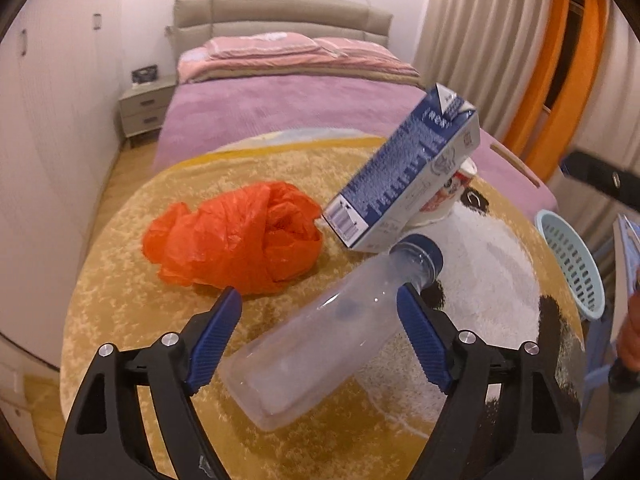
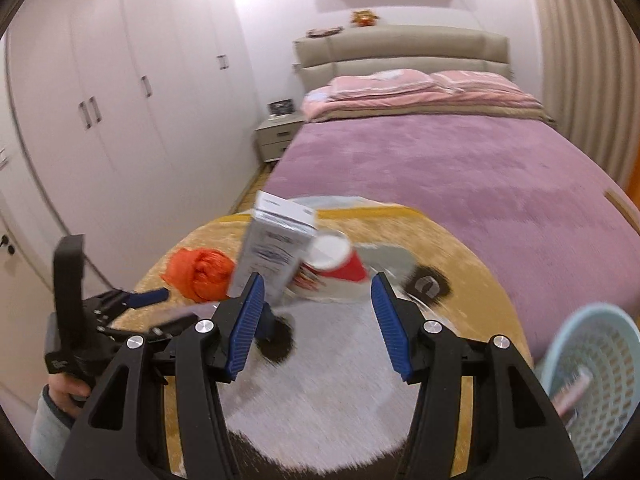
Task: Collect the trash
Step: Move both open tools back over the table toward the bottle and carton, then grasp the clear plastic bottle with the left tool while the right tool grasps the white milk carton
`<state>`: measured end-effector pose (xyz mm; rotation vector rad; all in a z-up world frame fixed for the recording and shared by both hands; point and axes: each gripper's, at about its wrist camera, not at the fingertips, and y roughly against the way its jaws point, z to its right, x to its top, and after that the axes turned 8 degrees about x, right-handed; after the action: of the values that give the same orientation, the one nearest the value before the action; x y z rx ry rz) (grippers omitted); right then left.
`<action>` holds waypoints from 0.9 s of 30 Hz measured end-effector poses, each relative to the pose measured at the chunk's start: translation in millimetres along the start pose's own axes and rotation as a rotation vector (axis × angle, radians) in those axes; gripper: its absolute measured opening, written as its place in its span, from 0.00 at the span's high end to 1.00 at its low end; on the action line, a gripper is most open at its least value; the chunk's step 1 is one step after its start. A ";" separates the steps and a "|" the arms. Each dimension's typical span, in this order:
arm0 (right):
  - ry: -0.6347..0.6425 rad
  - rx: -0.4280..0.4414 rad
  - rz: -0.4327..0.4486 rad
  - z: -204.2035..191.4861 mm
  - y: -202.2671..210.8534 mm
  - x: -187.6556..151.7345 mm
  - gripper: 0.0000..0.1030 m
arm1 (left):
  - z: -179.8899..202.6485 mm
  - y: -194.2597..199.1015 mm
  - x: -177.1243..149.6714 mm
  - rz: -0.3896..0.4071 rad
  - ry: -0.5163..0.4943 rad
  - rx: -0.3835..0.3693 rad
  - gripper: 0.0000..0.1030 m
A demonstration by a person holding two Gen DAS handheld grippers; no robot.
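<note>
A clear plastic bottle (image 1: 328, 340) with a blue cap lies on a round plush mat (image 1: 160, 320). My left gripper (image 1: 318, 292) is open around it: the right pad is at the bottle's neck, the left pad stands clear of it. Past the bottle lie a crumpled orange plastic bag (image 1: 240, 240) and a blue-and-white carton (image 1: 404, 172) that leans on a red-and-white cup (image 1: 448, 200). In the right wrist view my right gripper (image 2: 318, 278) is open and holds nothing, just short of the carton (image 2: 276, 256) and the cup (image 2: 340, 260). The bag (image 2: 200, 272) lies to their left.
A pale blue perforated basket (image 1: 572, 264) (image 2: 592, 360) stands at the mat's right edge with something pinkish inside. A bed (image 2: 460, 168) with a purple cover lies beyond the mat, a nightstand (image 2: 278, 136) and white wardrobe (image 2: 120, 100) to its left. A grey-sleeved hand (image 2: 60, 396) holds the left gripper.
</note>
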<state>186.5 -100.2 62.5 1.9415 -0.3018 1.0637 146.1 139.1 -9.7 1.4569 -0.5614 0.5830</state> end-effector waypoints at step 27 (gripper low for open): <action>0.033 0.089 -0.093 -22.9 -75.8 42.5 0.47 | 15.1 31.7 -50.5 -0.096 -0.015 -0.050 0.53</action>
<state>242.1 -29.8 57.1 1.9944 -0.1466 1.0623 87.4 123.6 -19.5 1.4337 -0.5111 0.4794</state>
